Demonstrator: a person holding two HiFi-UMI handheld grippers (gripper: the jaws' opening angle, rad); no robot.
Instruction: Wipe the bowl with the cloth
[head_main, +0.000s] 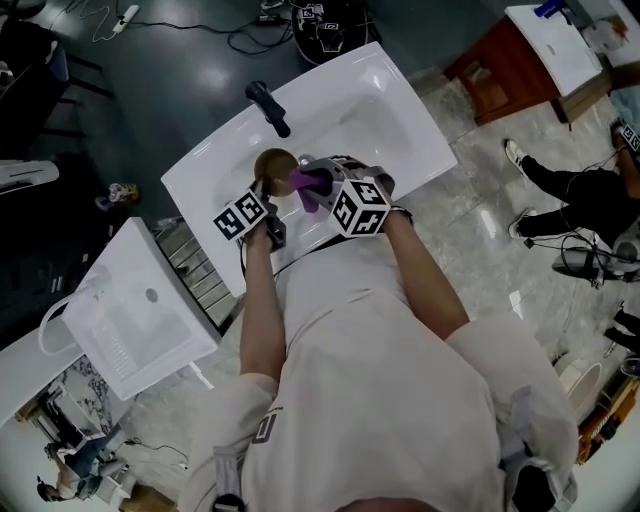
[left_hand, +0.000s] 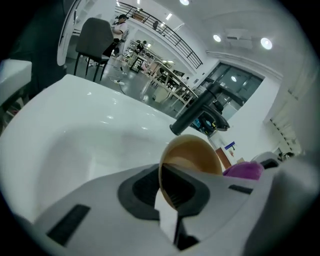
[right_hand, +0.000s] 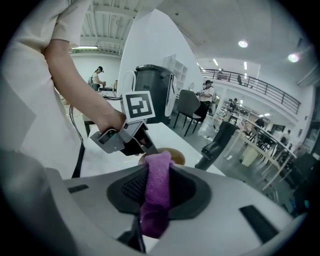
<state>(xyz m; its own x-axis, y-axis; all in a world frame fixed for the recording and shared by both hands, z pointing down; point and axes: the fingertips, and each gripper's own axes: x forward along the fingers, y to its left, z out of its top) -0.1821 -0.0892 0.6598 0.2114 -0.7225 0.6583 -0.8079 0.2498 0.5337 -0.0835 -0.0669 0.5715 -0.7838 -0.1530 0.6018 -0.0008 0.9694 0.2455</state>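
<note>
A tan wooden bowl (head_main: 273, 163) is held above the white sink basin (head_main: 400, 120). My left gripper (head_main: 262, 196) is shut on the bowl's rim; in the left gripper view the bowl (left_hand: 192, 159) stands tilted on edge between the jaws of that gripper (left_hand: 169, 200). My right gripper (head_main: 318, 186) is shut on a purple cloth (head_main: 306, 186), just right of the bowl. In the right gripper view the cloth (right_hand: 157, 192) hangs pinched between the jaws of the right gripper (right_hand: 152, 200), its tip close to the bowl (right_hand: 175, 156), and the left gripper (right_hand: 131, 140) shows beyond.
A black faucet (head_main: 268, 107) stands at the sink's far rim, also seen as the faucet (left_hand: 197, 110) behind the bowl. A second white basin (head_main: 135, 310) lies on the floor to the left. A person's legs (head_main: 570, 190) stand at the right.
</note>
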